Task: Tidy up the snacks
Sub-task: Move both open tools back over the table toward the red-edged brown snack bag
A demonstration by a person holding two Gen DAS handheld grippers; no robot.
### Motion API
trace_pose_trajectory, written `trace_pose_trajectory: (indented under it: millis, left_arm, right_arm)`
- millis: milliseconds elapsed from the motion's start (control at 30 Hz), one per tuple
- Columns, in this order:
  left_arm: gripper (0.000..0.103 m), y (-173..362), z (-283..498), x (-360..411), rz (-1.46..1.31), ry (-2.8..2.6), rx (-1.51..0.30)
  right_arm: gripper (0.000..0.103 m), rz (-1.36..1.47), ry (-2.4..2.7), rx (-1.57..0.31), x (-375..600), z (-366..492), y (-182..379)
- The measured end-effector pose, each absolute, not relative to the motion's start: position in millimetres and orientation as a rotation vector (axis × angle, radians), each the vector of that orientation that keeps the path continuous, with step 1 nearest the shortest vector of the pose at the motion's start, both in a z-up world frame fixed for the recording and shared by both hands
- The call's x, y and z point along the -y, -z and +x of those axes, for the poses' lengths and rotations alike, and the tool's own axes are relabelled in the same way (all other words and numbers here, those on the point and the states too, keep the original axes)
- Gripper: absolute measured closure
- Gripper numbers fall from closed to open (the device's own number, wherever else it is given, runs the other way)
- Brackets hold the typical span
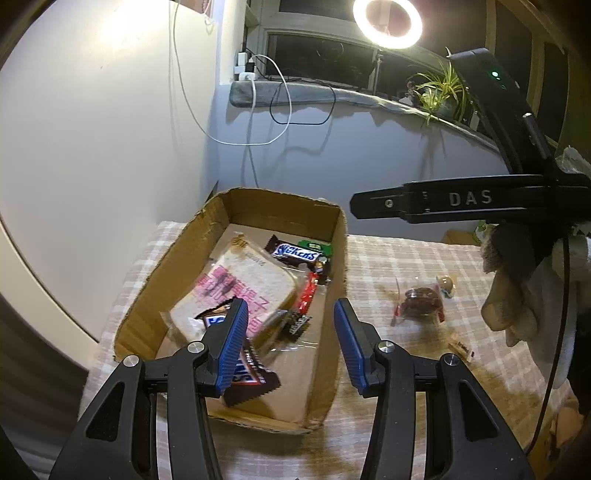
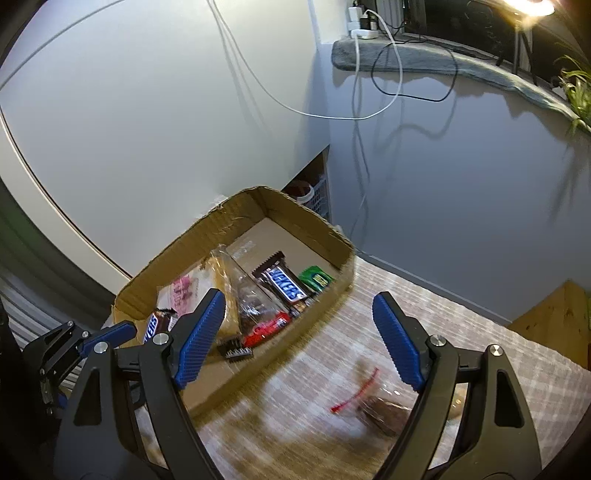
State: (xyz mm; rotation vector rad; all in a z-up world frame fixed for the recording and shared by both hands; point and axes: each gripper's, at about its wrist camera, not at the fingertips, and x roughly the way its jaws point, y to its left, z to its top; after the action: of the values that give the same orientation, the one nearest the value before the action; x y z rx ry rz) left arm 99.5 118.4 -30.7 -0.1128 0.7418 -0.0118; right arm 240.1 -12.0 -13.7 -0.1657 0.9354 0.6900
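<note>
Cardboard box (image 1: 177, 258), open-topped, torn rim, standing on the worktop (image 1: 399, 258) at its far left corner, hard by the white wall (image 1: 92, 129). Contents: a bagged slice of bread (image 1: 243, 280) with pink print, lying flat on the box floor; one Snickers bar (image 1: 295, 253) toward the far end, beside a small green packet (image 1: 314, 245); a second Snickers bar (image 1: 247, 376) at the near end, partly under the bread's wrapper; a red-wrapped stick snack (image 1: 308, 293) along the right inner wall. Outside the box, on the checked tablecloth (image 1: 388, 376): a clear bag of dark snack with a red tie (image 1: 423, 301), near the box's right wall but apart from it; a small wrapped sweet (image 1: 461, 349) nearer the front. Left gripper (image 1: 288, 347): jaws partly apart, nothing between them, poised above the box's near end. Right gripper (image 2: 299, 336): jaws wide apart, empty, over the box's near right corner and the cloth; the clear bag shows blurred below its right finger. Room: grey windowsill (image 1: 332, 94) with trailing cables (image 1: 280, 103), ring lamp (image 1: 387, 23), potted plant (image 1: 443, 88). Open cloth lies right of the box; the wall closes in its left and far sides.
</note>
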Motion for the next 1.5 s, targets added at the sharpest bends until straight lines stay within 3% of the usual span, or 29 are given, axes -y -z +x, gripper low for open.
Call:
trace_pose_trajectory:
  millis: [533,1033,1267,1500]
  left_arm:
    - [0.056,30,101,-73,-0.093,0.096,-0.758]
    - [0.056,53,117,-15,-0.082,0.200,-0.836]
    - [0.056,65,136,-3,-0.131,0.244,-0.890]
    - [0.051,83,164,5,-0.217,0.265,-0.957]
  right_arm:
    - [0.019,-0.144,-0.640,-0.935,101,227,10]
    - [0.019,-0.079,-0.583,-1.044,187,230,55]
    - [0.042,-0.088,-0.637,-1.077,194,205,82]
    - [0.048,-0.150,-0.721,-1.093,185,175,100]
